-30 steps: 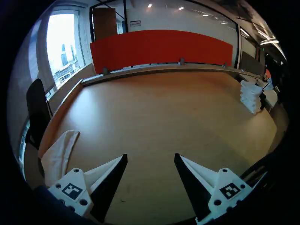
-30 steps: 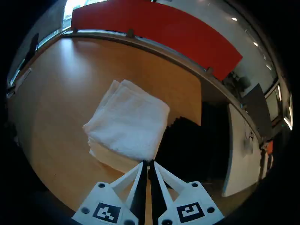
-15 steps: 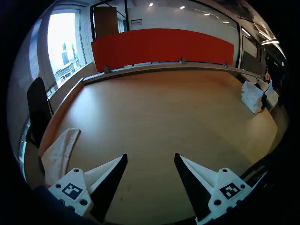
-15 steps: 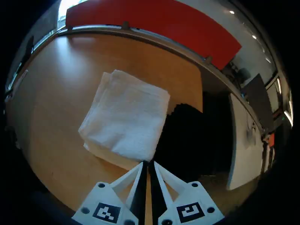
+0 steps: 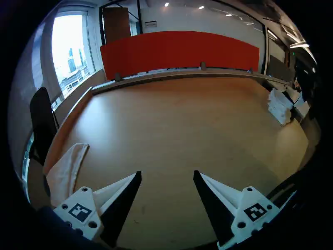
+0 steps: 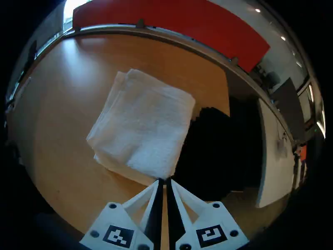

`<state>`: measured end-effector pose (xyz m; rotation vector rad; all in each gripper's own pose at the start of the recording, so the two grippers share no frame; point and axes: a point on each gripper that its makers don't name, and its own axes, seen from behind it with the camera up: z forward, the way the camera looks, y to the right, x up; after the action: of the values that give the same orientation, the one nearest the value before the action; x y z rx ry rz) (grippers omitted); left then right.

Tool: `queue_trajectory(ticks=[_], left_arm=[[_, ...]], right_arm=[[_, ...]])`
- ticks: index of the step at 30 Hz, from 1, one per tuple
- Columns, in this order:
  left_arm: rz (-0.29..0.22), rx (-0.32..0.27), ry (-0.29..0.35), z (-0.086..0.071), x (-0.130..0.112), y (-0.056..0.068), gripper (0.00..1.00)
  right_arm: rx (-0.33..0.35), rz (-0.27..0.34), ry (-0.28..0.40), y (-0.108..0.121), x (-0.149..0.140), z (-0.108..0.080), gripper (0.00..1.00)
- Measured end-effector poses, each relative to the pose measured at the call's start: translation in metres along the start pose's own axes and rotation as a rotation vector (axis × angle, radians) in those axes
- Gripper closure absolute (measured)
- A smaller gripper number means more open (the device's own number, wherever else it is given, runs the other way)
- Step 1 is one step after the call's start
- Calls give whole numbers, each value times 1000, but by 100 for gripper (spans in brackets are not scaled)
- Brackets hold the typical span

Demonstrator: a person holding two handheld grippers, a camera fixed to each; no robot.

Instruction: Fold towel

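We see the folded towel [image 6: 143,125] lying white and square on the wooden table [image 6: 58,108], its near corner by the table's edge. The right gripper [image 6: 165,182] points down at that corner, fingers pressed together, tips touching it; whether they catch any cloth we cannot tell. The left gripper [image 5: 166,173] hovers level over bare wood, fingers spread wide, holding nothing. A loose white cloth [image 5: 66,171] lies at its left.

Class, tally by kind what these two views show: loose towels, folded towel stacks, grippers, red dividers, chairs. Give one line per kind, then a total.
Loose towel: 1
Folded stack: 1
Left gripper, right gripper: 2
Red divider: 1
Chair: 1
Total: 6
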<state>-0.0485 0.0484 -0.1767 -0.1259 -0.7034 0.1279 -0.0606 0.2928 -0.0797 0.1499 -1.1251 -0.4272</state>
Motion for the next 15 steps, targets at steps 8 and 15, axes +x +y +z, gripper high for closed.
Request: queue_trajectory(ticks=[8, 15], left_arm=[[1, -1, -1, -1, 0, 0, 8], [-4, -4, -1, -1, -1, 1, 7]], right_arm=[[-7, 6, 1, 1, 0, 0, 90], [14, -4, 5, -6, -1, -4, 57]])
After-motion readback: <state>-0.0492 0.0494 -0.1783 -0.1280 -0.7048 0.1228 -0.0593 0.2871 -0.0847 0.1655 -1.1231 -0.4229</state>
